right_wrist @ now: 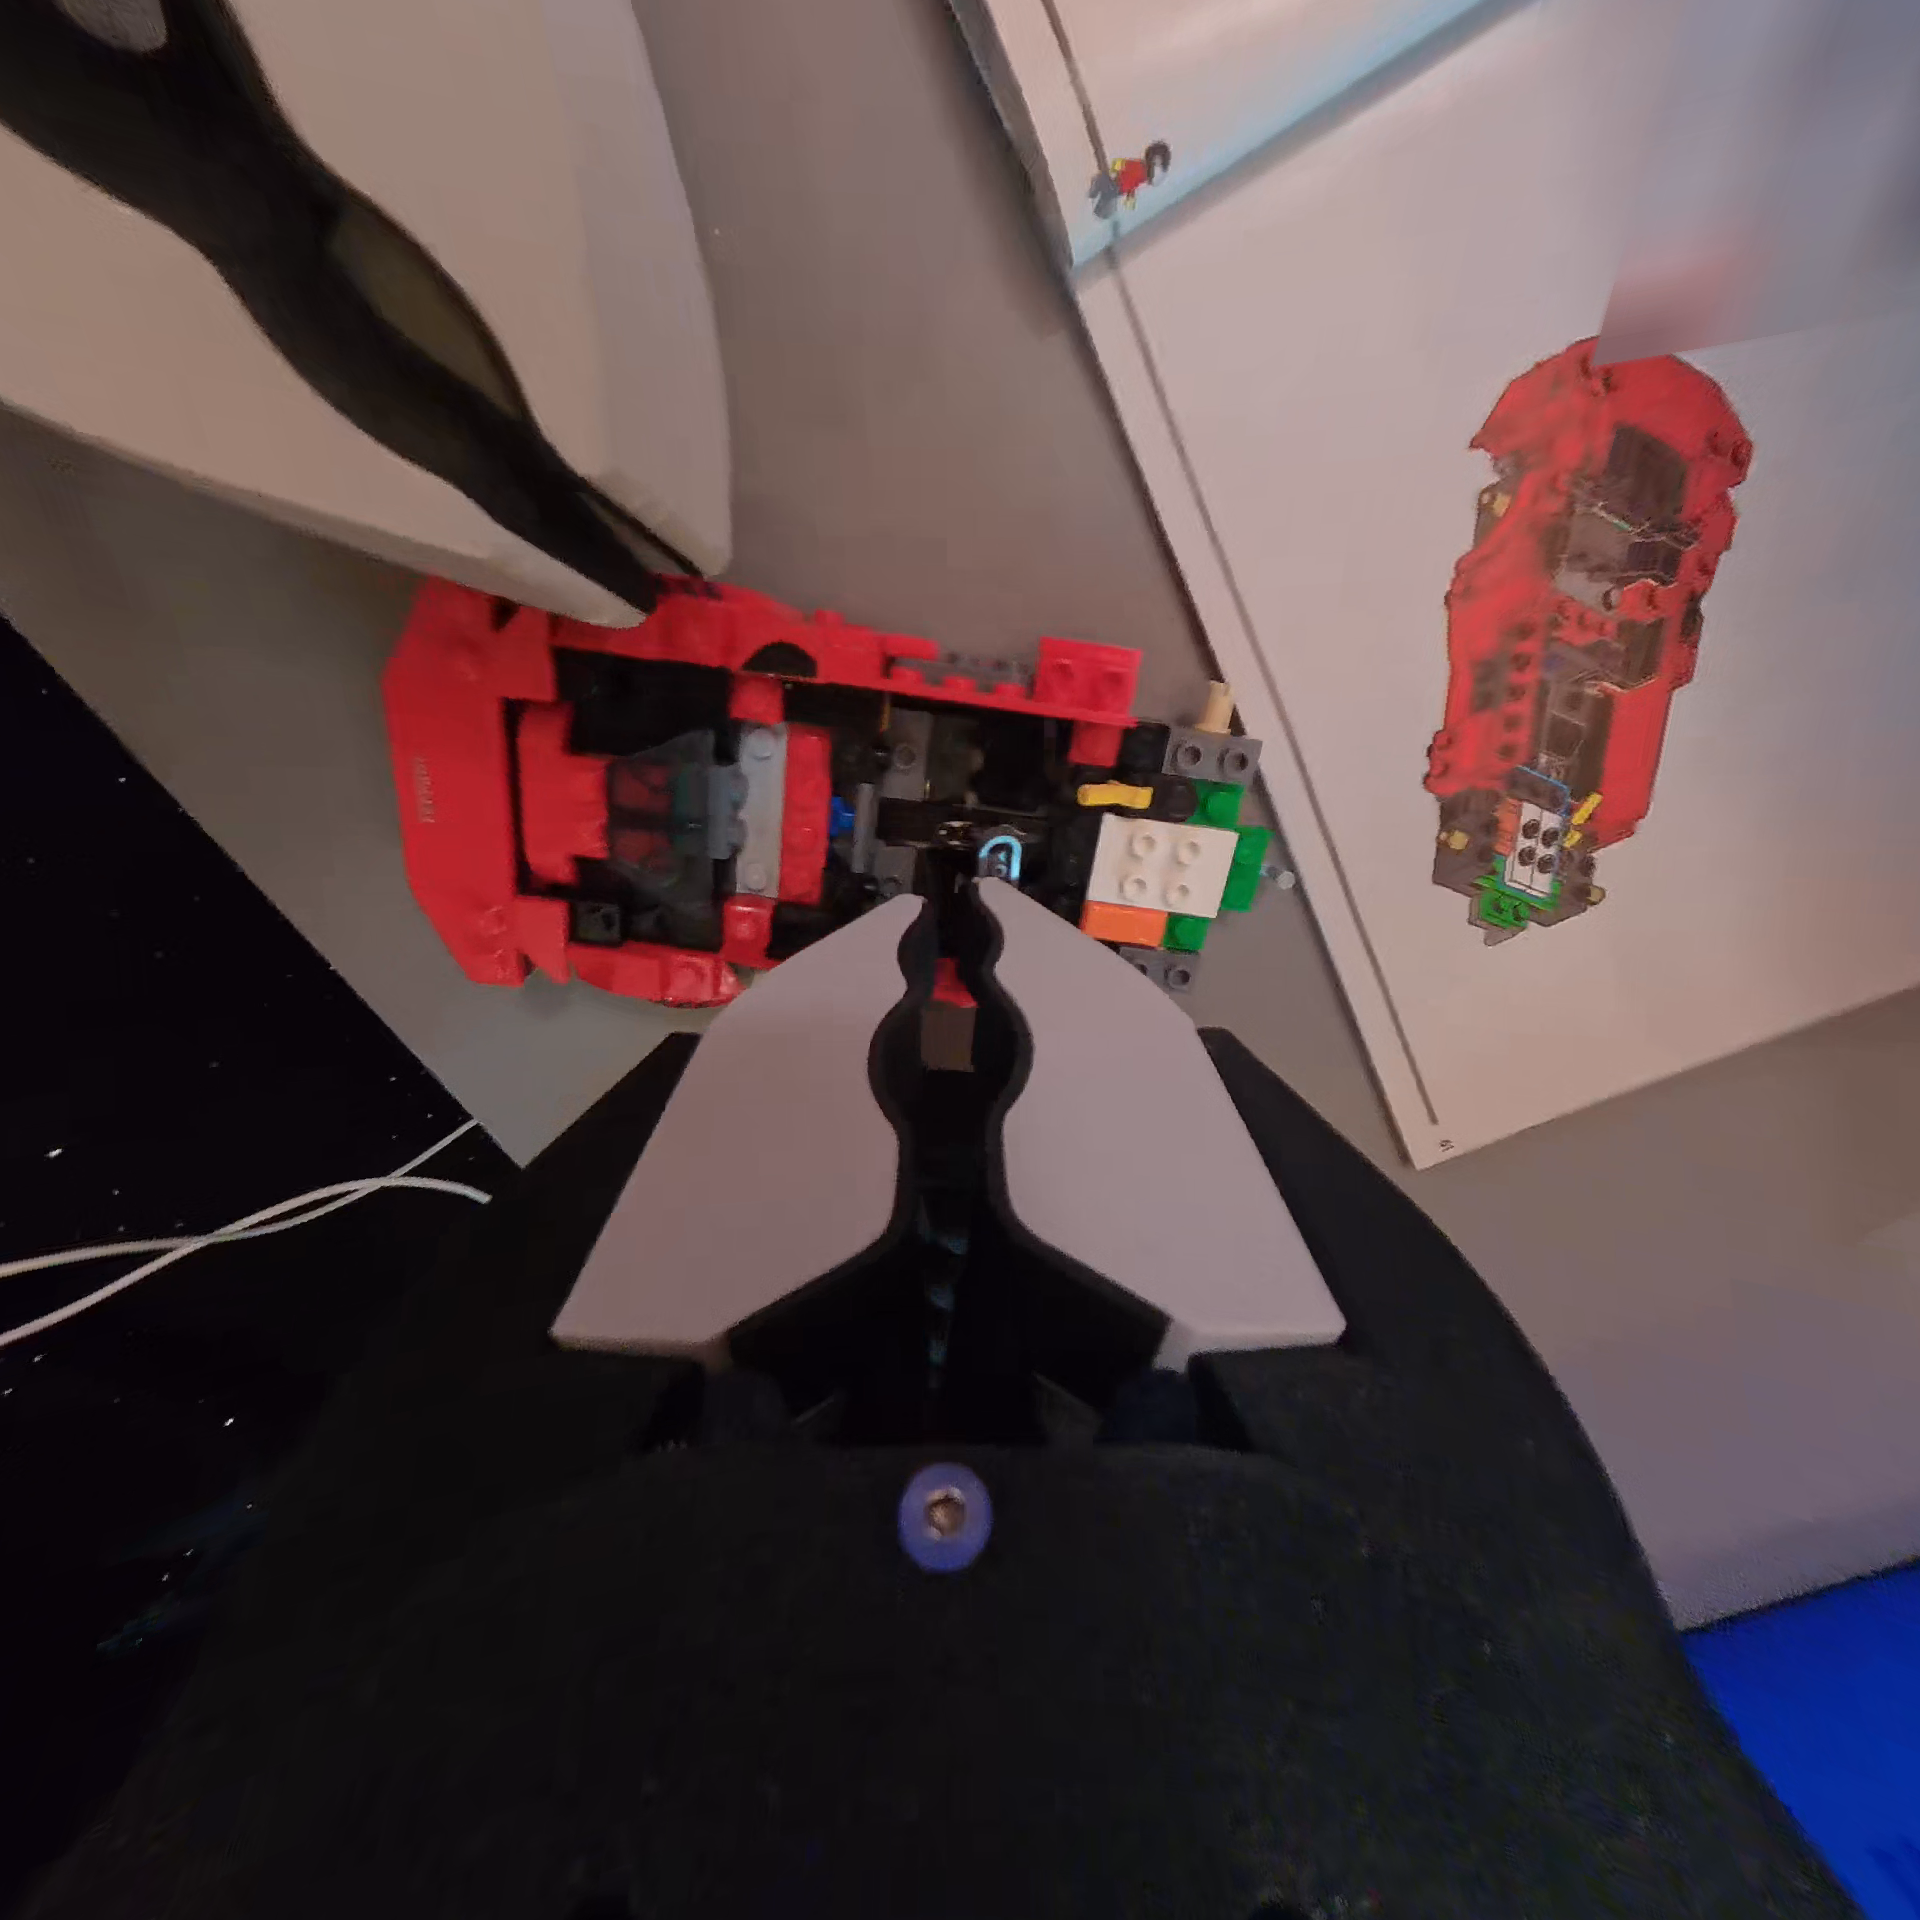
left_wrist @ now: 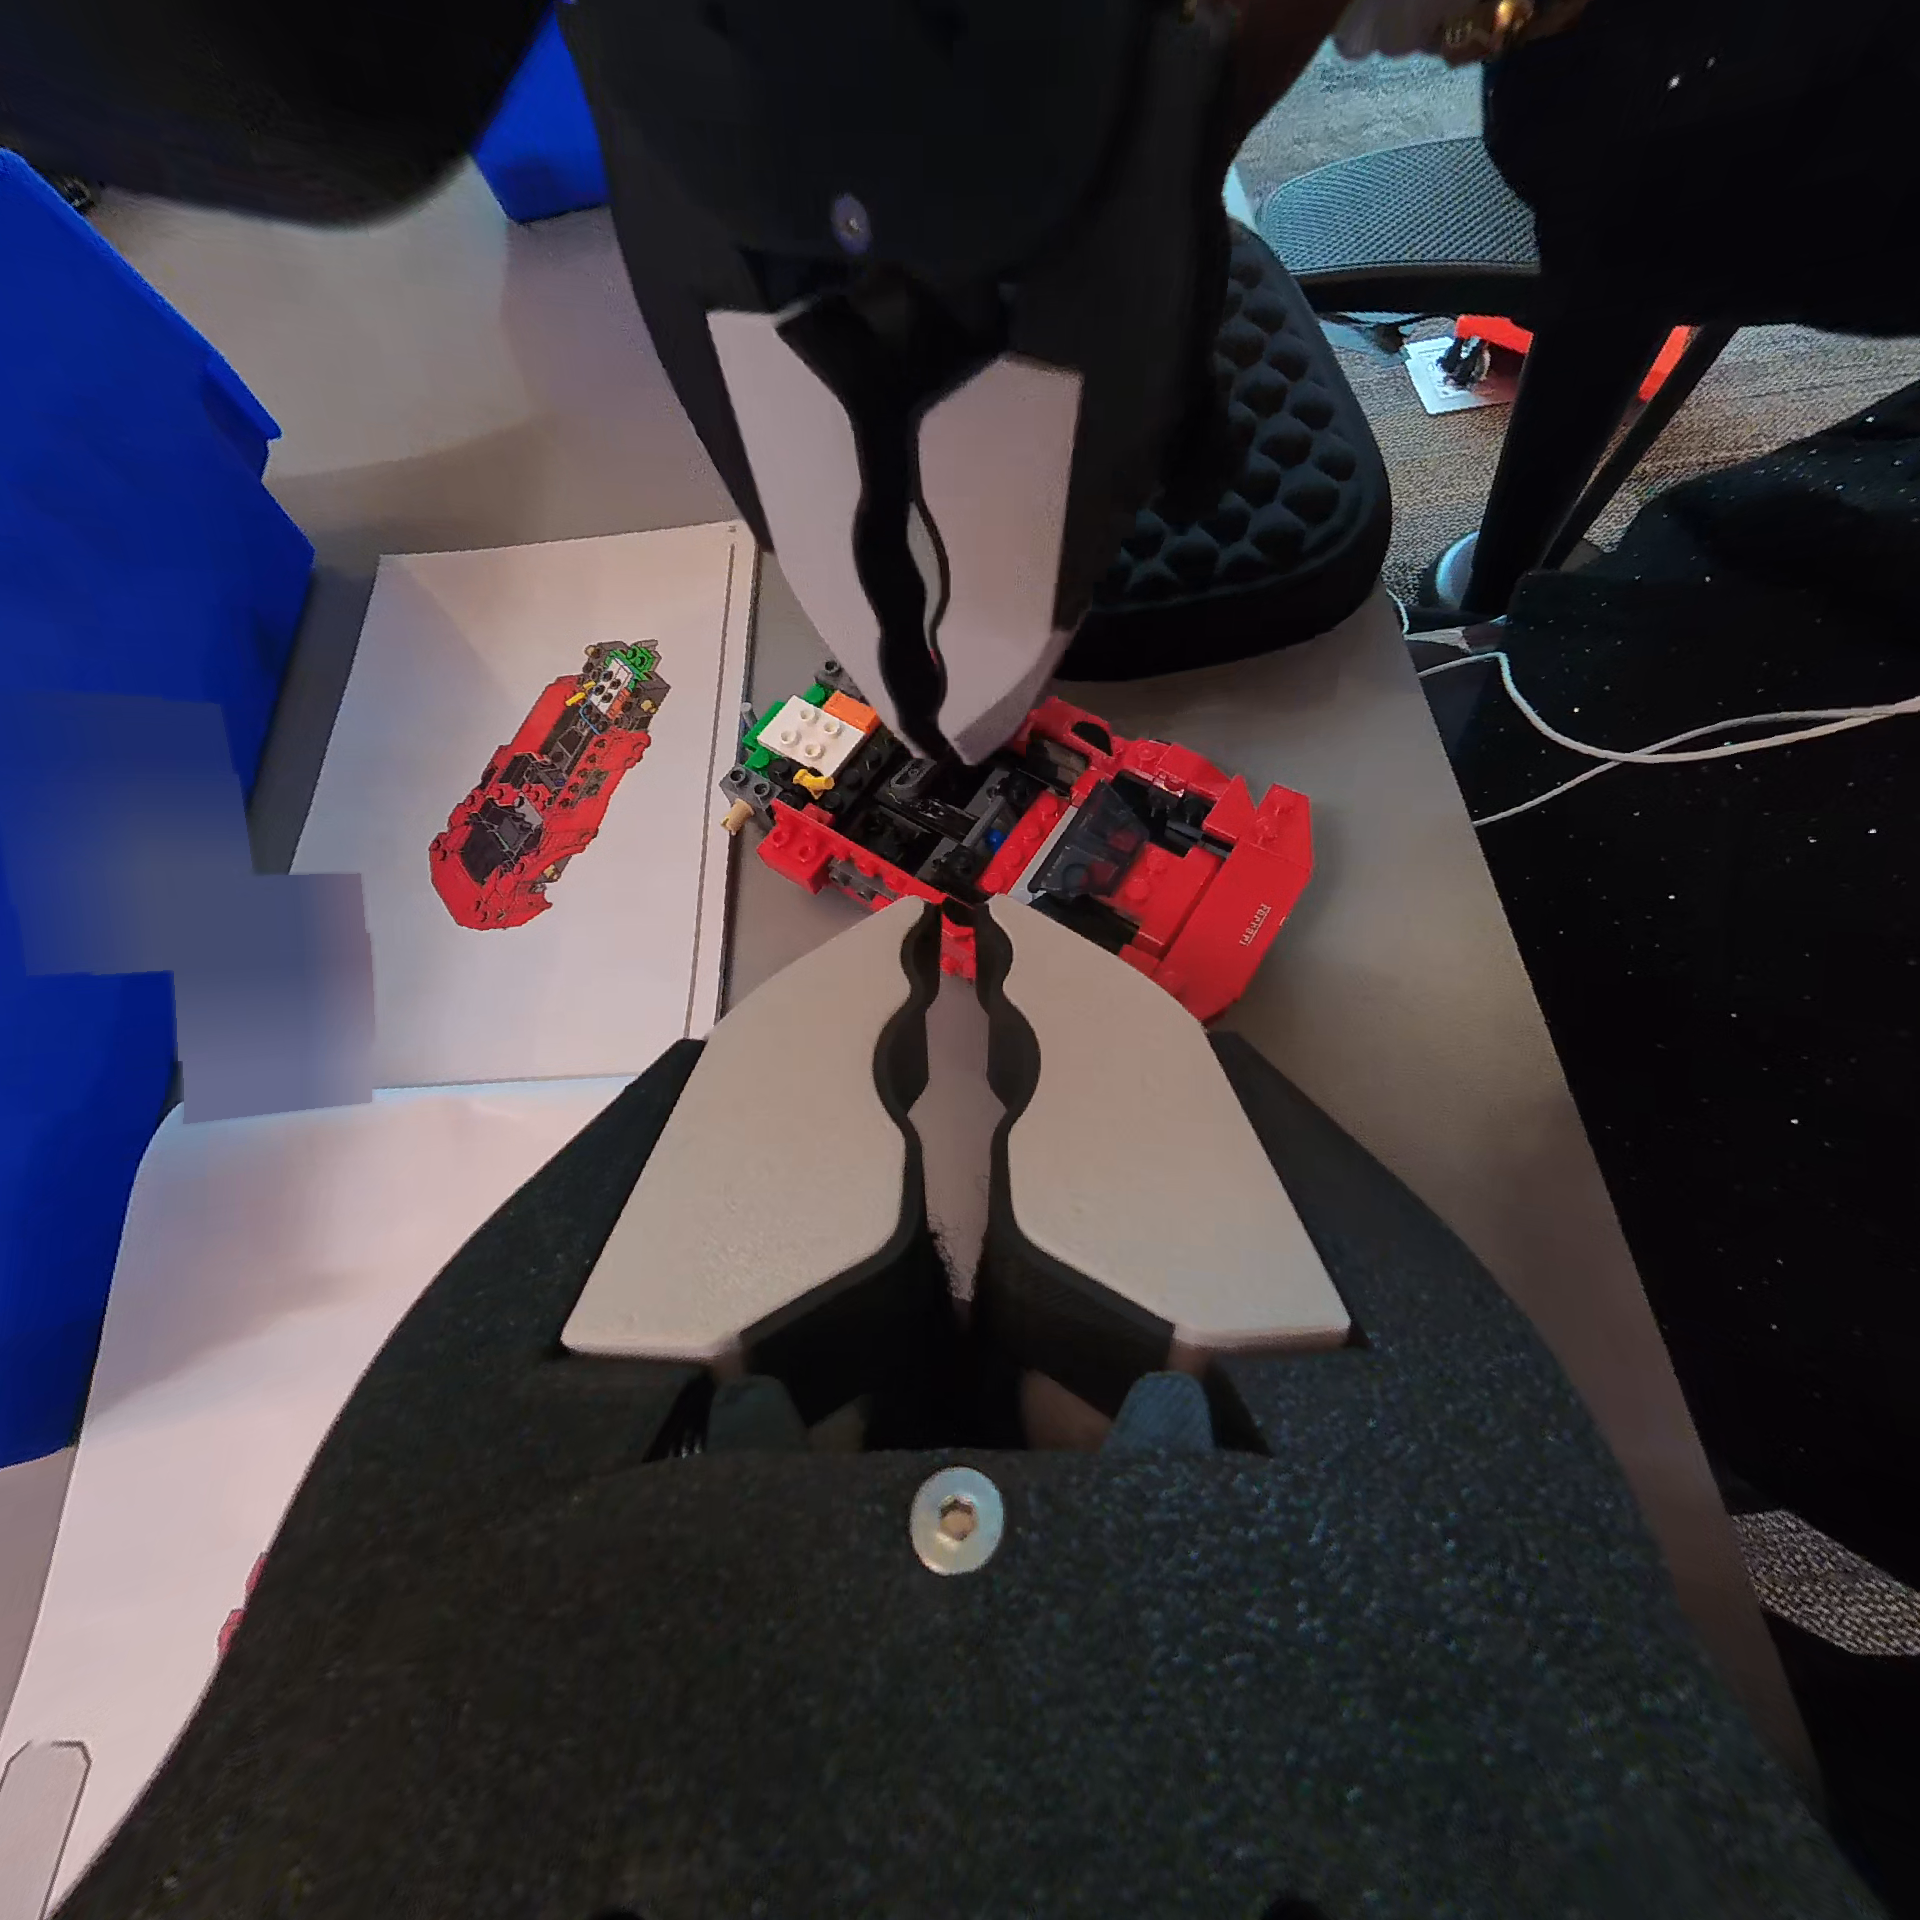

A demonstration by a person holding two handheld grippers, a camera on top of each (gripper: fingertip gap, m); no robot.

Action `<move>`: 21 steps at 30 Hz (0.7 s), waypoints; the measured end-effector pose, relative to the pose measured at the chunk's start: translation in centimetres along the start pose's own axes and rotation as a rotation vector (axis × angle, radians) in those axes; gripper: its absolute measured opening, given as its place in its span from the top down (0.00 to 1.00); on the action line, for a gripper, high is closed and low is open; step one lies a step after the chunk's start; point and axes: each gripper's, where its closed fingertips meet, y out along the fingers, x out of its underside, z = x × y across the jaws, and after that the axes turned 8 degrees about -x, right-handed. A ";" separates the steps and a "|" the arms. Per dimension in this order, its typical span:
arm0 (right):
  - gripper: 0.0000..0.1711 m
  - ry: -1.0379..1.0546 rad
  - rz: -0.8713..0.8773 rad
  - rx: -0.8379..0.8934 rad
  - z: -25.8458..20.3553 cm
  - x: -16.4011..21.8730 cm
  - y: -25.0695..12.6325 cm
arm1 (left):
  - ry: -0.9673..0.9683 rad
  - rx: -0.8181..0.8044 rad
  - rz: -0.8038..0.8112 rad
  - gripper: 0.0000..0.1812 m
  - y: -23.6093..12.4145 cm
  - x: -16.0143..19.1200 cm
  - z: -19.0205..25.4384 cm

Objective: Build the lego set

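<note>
A partly built red lego car lies on the grey table, with black parts inside and a white, green and orange block at its rear. My left gripper is shut on the car's near red side edge; the right wrist view shows it at the car's front corner. My right gripper reaches into the car's black middle. It is shut, with a small red piece between its pads. It enters the left wrist view from above.
An open instruction booklet with a picture of the car lies just left of the car, also in the right wrist view. A blue bin stands beyond it. A black cushioned chair and white cables are past the table edge. There is about 7 centimeters between the tips of the two grippers.
</note>
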 end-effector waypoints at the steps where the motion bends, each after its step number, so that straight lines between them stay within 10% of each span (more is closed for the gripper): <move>1: 0.97 0.003 -0.007 0.019 0.2 0.1 0.1 | -0.001 0.001 -0.001 0.97 0.0 0.0 0.0; 14: 0.96 0.000 0.044 0.118 1.2 -0.4 0.6 | -0.006 -0.027 0.032 0.92 -0.1 -0.5 -0.5; 21: 0.96 0.214 1.134 -0.380 -1.0 -7.0 -10.6 | -0.003 -0.283 0.360 0.83 -2.5 -5.7 -4.1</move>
